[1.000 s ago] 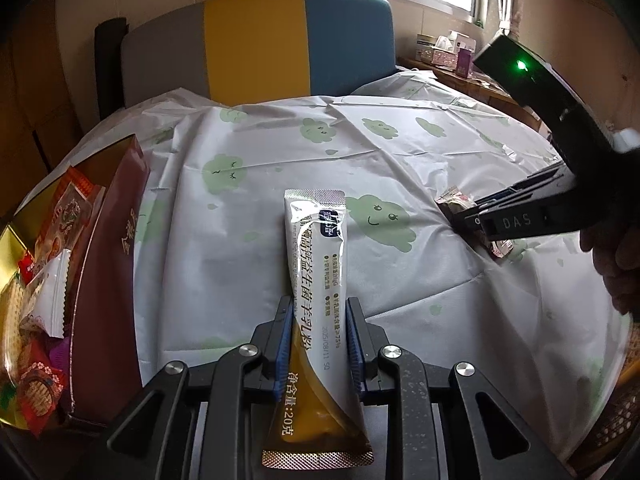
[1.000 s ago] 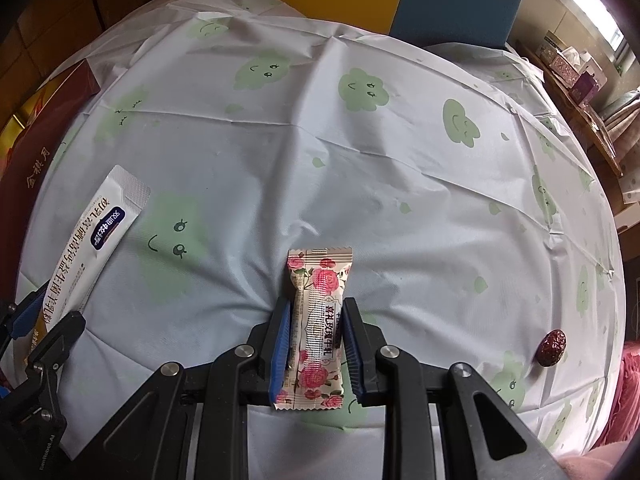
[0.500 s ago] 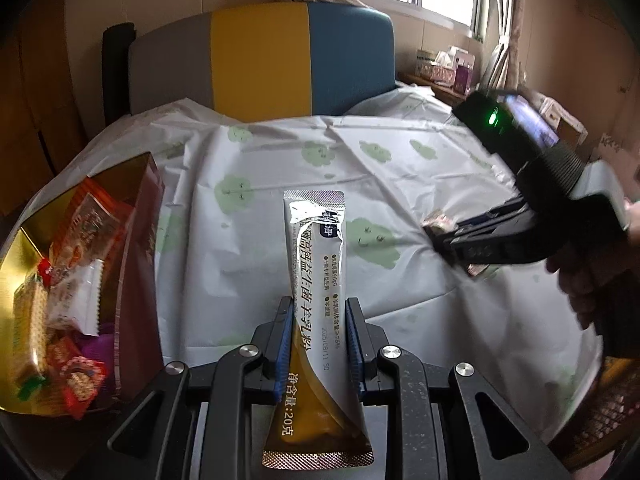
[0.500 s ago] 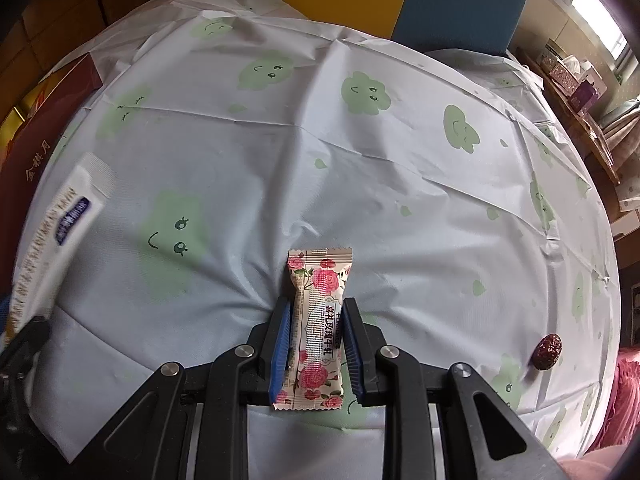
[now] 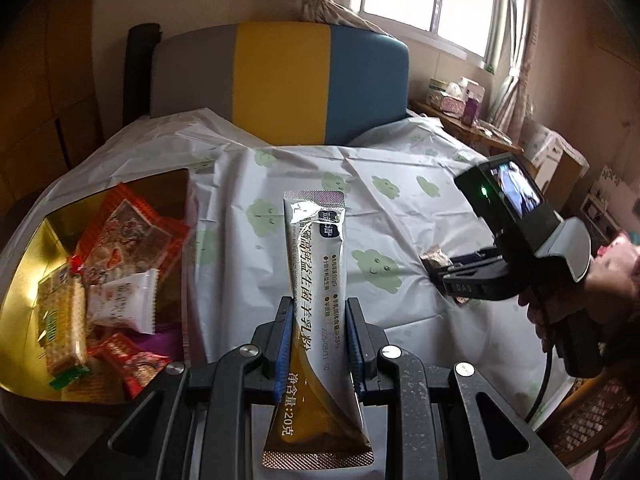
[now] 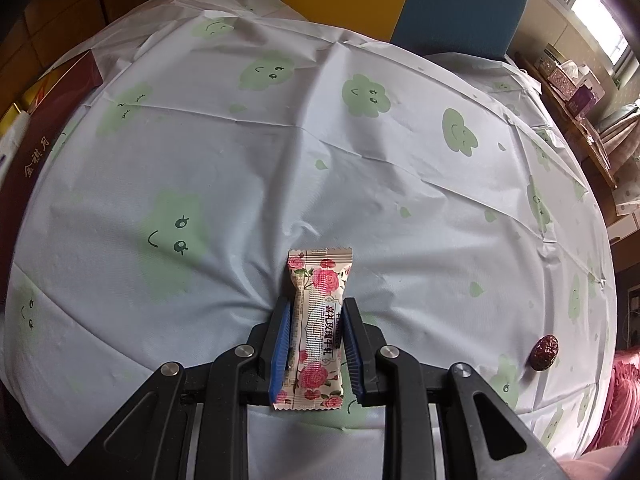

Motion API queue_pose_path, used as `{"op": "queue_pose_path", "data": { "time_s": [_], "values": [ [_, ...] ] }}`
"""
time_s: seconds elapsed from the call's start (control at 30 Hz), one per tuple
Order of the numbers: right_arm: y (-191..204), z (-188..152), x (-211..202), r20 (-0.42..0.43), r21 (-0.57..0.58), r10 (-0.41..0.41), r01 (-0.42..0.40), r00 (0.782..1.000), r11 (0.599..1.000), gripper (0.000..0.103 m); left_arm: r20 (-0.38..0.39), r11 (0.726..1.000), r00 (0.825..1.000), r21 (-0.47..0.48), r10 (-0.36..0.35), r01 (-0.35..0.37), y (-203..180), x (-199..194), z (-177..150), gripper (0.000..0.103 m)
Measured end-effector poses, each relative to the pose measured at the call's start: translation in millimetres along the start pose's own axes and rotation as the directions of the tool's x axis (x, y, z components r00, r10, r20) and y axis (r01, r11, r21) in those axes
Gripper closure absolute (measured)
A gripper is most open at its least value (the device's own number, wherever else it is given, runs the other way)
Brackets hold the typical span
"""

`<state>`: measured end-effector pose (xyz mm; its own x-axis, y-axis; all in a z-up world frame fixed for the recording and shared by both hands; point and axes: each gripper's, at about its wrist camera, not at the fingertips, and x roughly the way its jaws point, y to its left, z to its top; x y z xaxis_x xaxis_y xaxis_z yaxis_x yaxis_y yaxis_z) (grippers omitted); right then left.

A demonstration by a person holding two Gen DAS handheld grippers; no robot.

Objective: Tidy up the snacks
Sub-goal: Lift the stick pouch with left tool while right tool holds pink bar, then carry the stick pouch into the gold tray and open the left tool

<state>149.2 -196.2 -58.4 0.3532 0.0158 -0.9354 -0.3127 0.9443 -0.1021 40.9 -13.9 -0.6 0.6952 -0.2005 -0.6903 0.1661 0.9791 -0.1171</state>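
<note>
My left gripper (image 5: 319, 308) is shut on a long silver and gold powder sachet (image 5: 316, 260), held up above the table. Lower left of it stands a gold-lined snack box (image 5: 24, 280) with several wrapped snacks (image 5: 120, 248) inside. In the right wrist view my right gripper (image 6: 316, 308) is shut on a rose-patterned candy bar (image 6: 318, 320), low over the cloth. The same right gripper (image 5: 444, 276) shows at the right of the left wrist view, a hand (image 5: 560, 304) holding it. A dark red date (image 6: 544, 352) lies on the cloth at the right.
A white tablecloth (image 6: 280, 140) with green clouds covers the round table. The snack box's maroon side (image 6: 32, 148) runs along the left edge. A grey, yellow and blue chair back (image 5: 280, 80) stands behind the table. A side shelf with boxes (image 5: 460, 100) is by the window.
My left gripper has risen with the sachet and swung left, so the snack box's inside now shows. The right gripper and its candy bar have stayed put.
</note>
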Motion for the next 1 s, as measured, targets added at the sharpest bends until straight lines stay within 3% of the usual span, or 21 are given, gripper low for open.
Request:
{"op": "queue_pose_path", "data": {
  "time_s": [0.33,0.5,0.63,0.83,0.93,1.0],
  "values": [
    [1.7,-0.5,-1.1,0.002,-0.004,-0.006,0.006,1.0,1.0,0.077,0.028,0.981,0.998,-0.188,0.058,-0.052,71.6,-27.4,8.8,0.078],
    [2.4,-0.3,-1.6,0.003,-0.01,-0.012,0.012,1.0,1.0,0.077,0.028,0.93,0.991,-0.349,0.129,-0.111,135.1,-43.3,9.2,0.078],
    [3.0,-0.4,-2.2,0.003,-0.016,-0.02,0.02,1.0,1.0,0.077,0.002,0.868,0.984,-0.472,0.178,-0.156,185.0,-50.2,3.4,0.078],
    [4.2,-0.5,-2.8,0.003,-0.018,-0.026,0.026,1.0,0.999,0.077,-0.025,0.793,0.99,-0.597,0.138,-0.125,219.9,-46.5,-5.3,0.078],
    [6.5,-1.0,-3.5,0.003,-0.017,-0.03,0.031,1.0,0.999,0.077,-0.025,0.788,0.995,-0.609,0.095,-0.09,217.0,-37.6,-2.2,0.078],
    [7.2,-1.1,-3.9,0.003,-0.015,-0.03,0.03,1.0,0.999,0.077,-0.021,0.803,0.997,-0.591,0.075,-0.073,211.1,-31.3,3.0,0.078]
  ]
}}
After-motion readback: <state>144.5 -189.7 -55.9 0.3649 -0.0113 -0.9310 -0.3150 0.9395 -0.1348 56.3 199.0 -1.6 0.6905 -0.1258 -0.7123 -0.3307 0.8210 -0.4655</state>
